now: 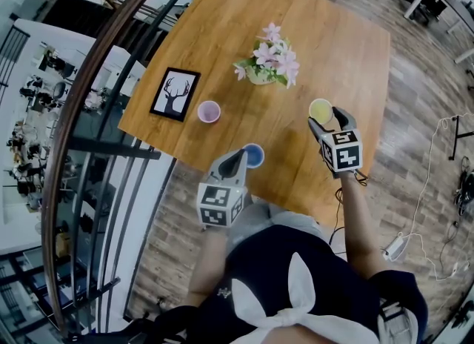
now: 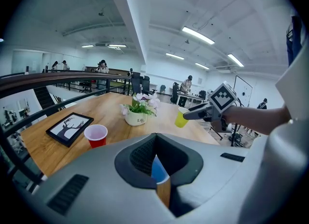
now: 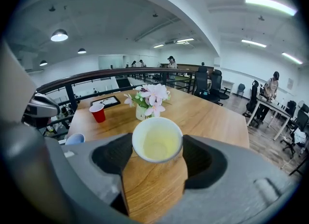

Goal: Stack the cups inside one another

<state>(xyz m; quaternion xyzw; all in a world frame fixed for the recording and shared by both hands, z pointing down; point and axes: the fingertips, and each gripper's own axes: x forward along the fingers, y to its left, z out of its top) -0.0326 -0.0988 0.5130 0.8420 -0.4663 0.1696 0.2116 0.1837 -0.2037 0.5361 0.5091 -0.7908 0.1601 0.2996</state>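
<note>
My right gripper is shut on a yellow cup, both pads against its sides, and holds it in the air above the wooden table. The right gripper view looks straight into that empty yellow cup. My left gripper stands at the table's near edge with its jaws almost together, pinching the rim of a blue cup. In the left gripper view only a slice of the blue cup shows in the narrow gap. A red cup stands alone, upright, further left.
A white pot of pink flowers sits mid-table behind the cups. A framed deer picture lies near the left edge. A dark railing runs past the table's left side, with a drop beyond. Office chairs and people are far off.
</note>
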